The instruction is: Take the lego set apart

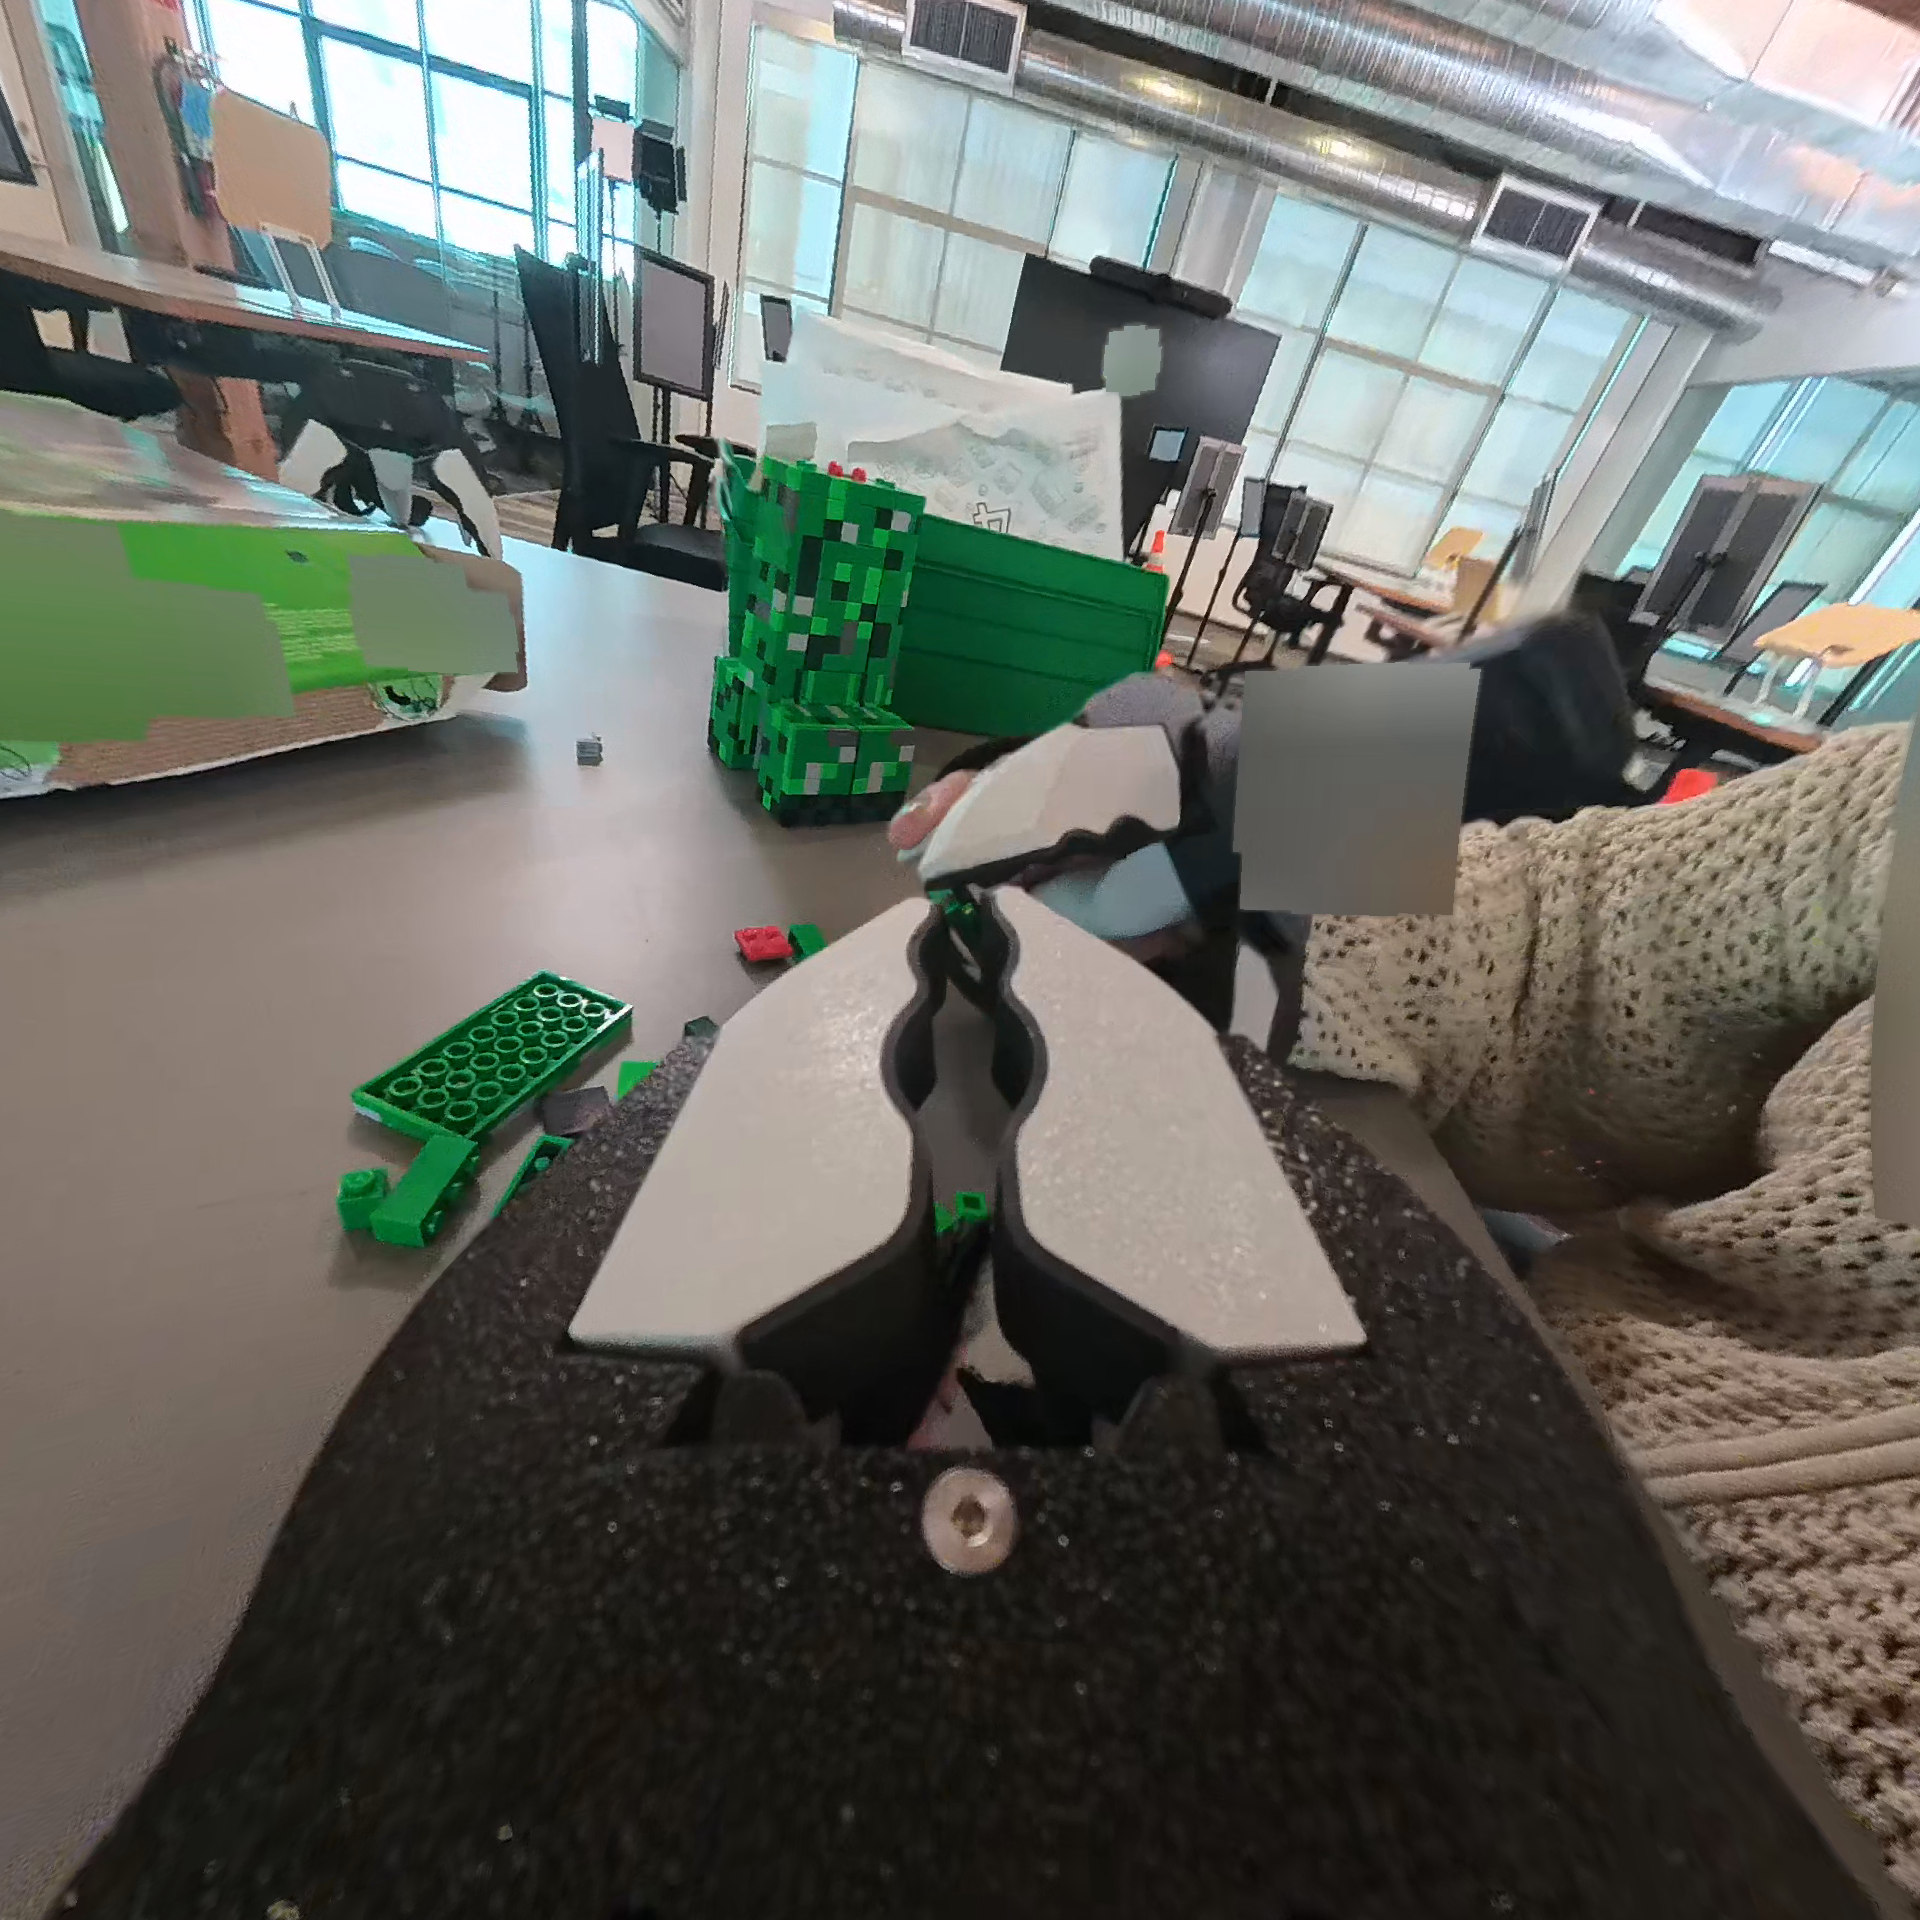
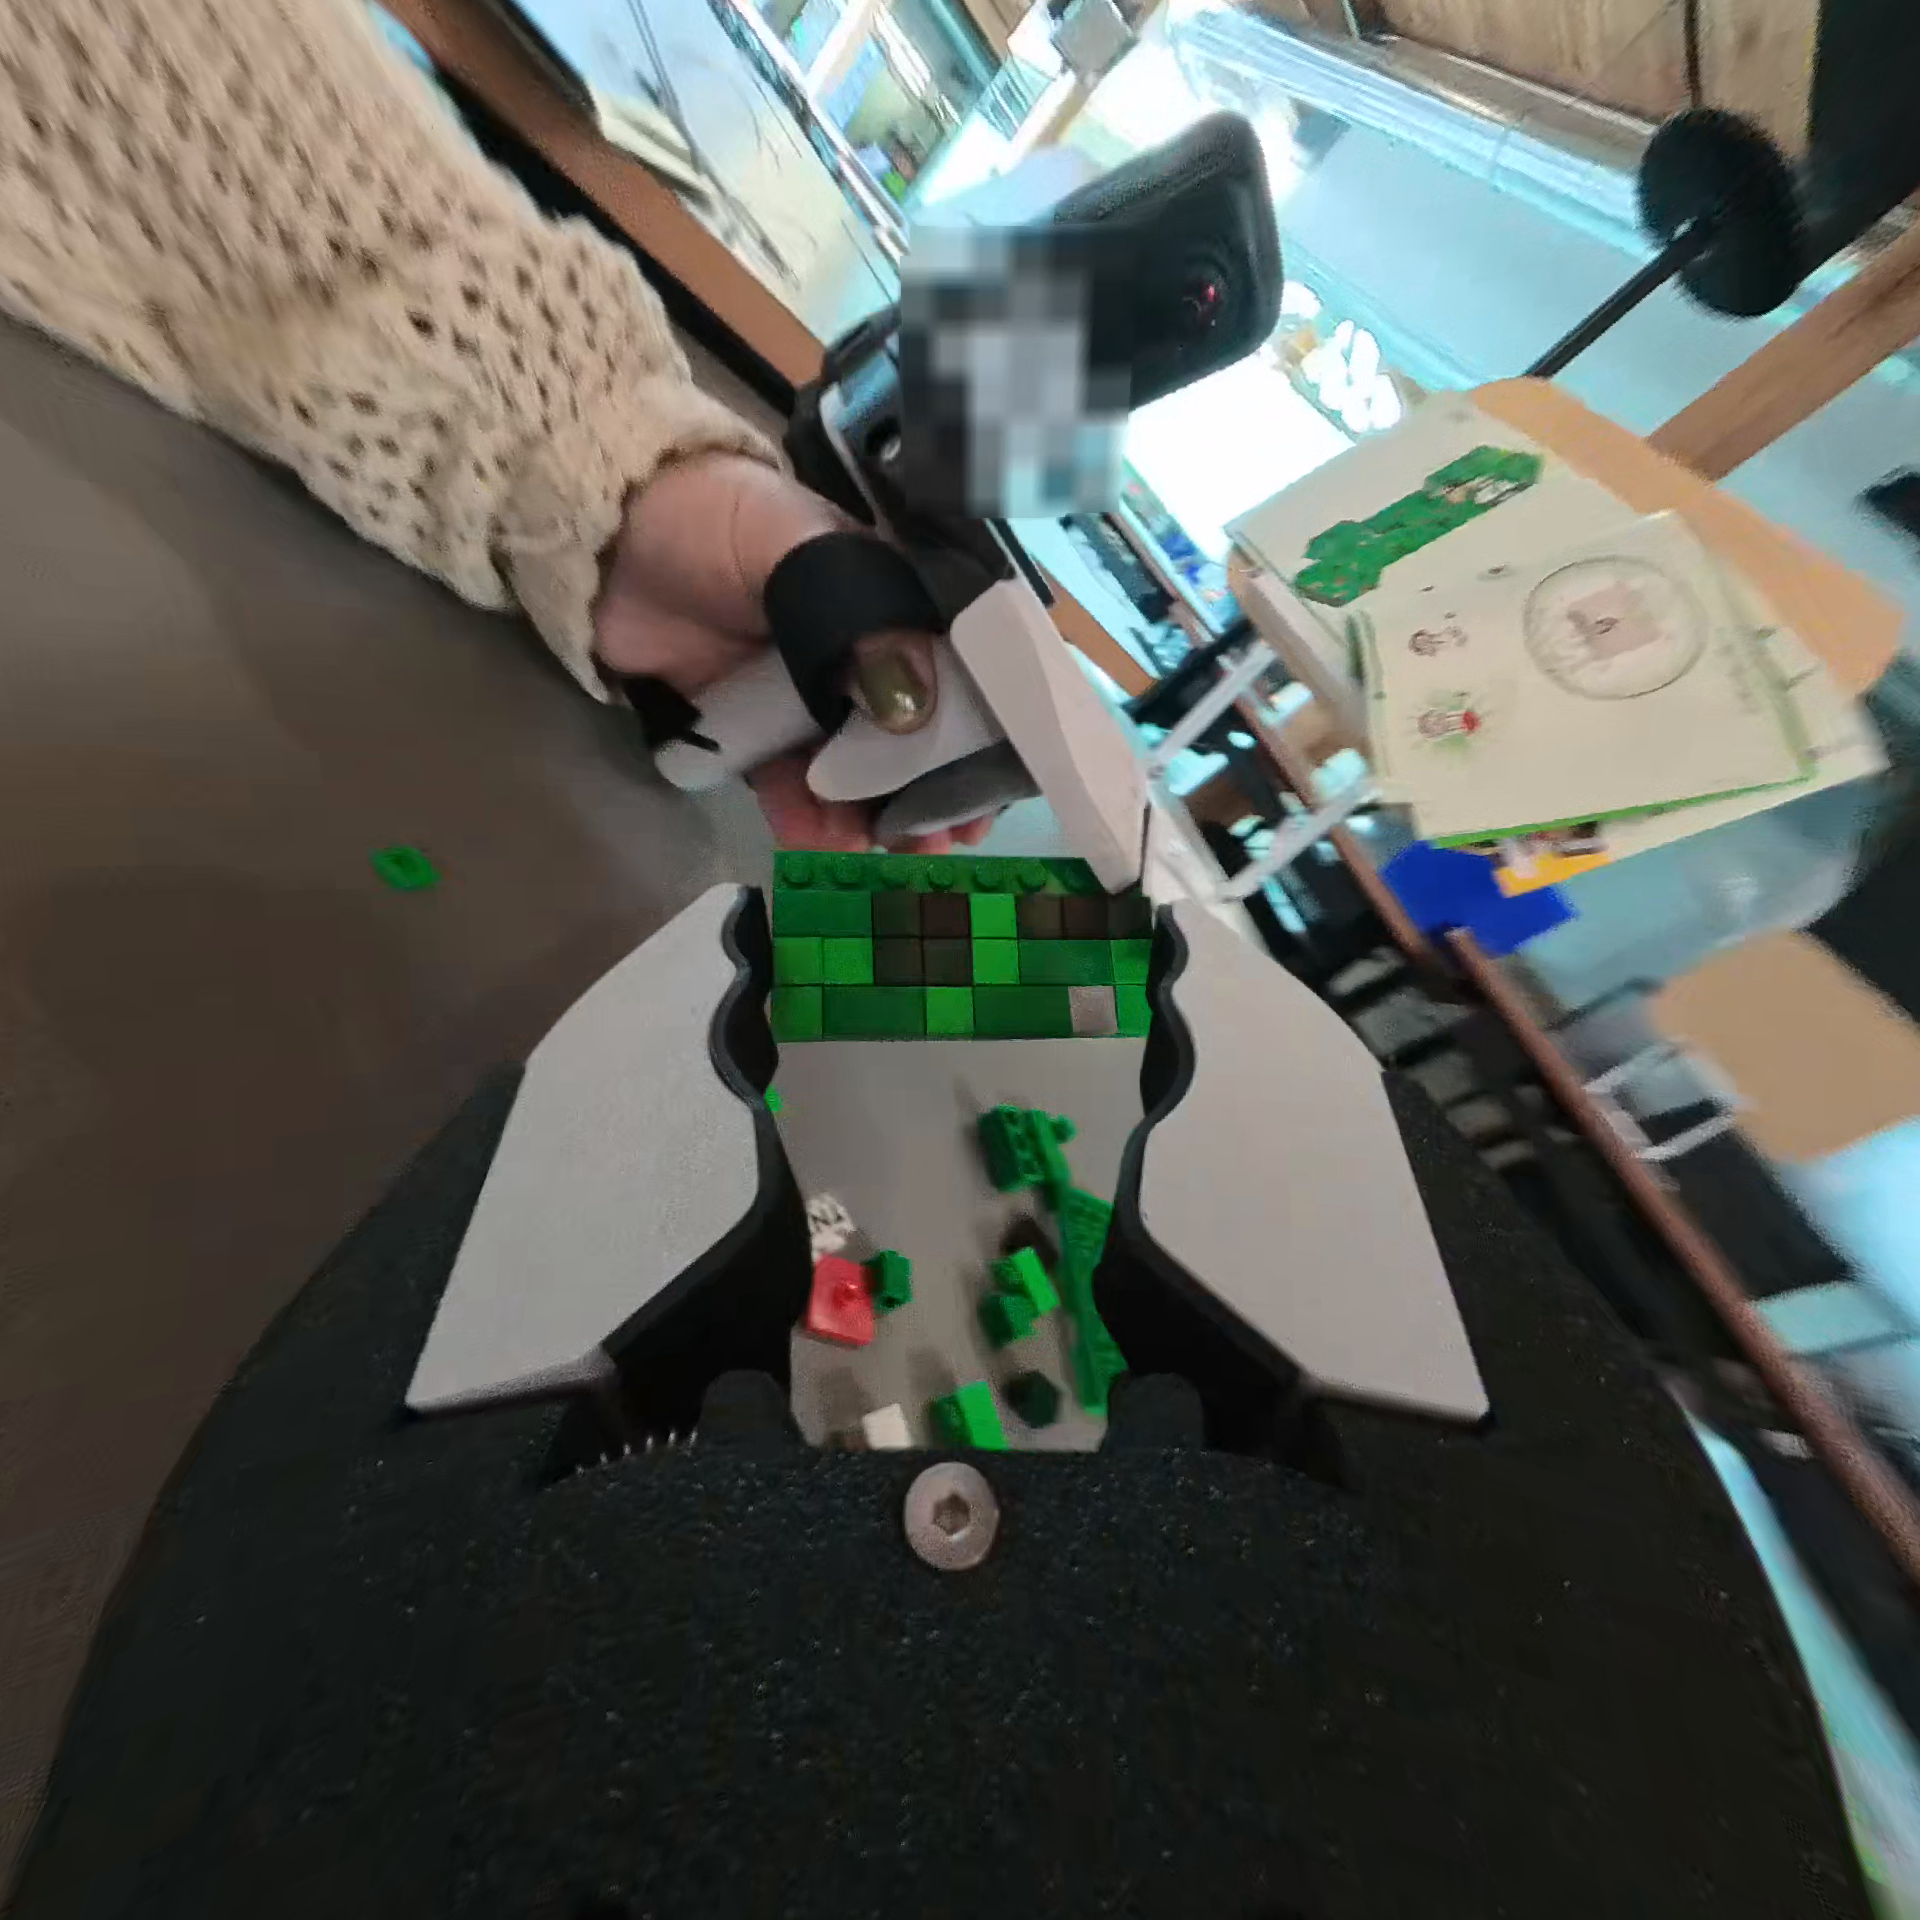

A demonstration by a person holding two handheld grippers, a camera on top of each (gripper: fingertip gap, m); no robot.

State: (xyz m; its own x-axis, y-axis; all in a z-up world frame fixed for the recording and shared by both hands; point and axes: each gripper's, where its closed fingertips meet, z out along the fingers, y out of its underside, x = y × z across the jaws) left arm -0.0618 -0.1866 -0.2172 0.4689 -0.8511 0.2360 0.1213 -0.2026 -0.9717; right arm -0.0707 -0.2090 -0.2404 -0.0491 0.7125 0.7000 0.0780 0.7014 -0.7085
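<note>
Clamping the pixelated slab [image 2: 935,977] across its full width with the right gripper [image 2: 956,914], fingers spread wide and pressing on the slab's two ends, probably so the piece cannot twist while layers are being pried off. Holding it raised above the table [image 1: 260,935], studs pointing away from the camera, over the near edge where the removed parts are gathering.

Nipping with the left gripper [image 1: 961,912], fingers nearly together, at a small bit of green right at the tips; judging by the right wrist view, biting on the slab's upper right corner, likely to peel a thin part away. Impossible to tell exactly which brick is being caught. Gripping that tool's handle with a hand [image 2: 707,592] in a knitted sleeve.

Working directly over the discards: loose bricks [image 2: 1013,1288] and a red piece [image 2: 840,1311] lying under the slab, a studded plate [image 1: 499,1049] lying just left of them.

Leaving the creeper figure [image 1: 821,644] standing upright toward the far edge, touching or just in front of a green bin [image 1: 1029,623], seemingly untouched for now. Keeping the cardboard box [image 1: 208,623] at the far left edge, well apart.
</note>
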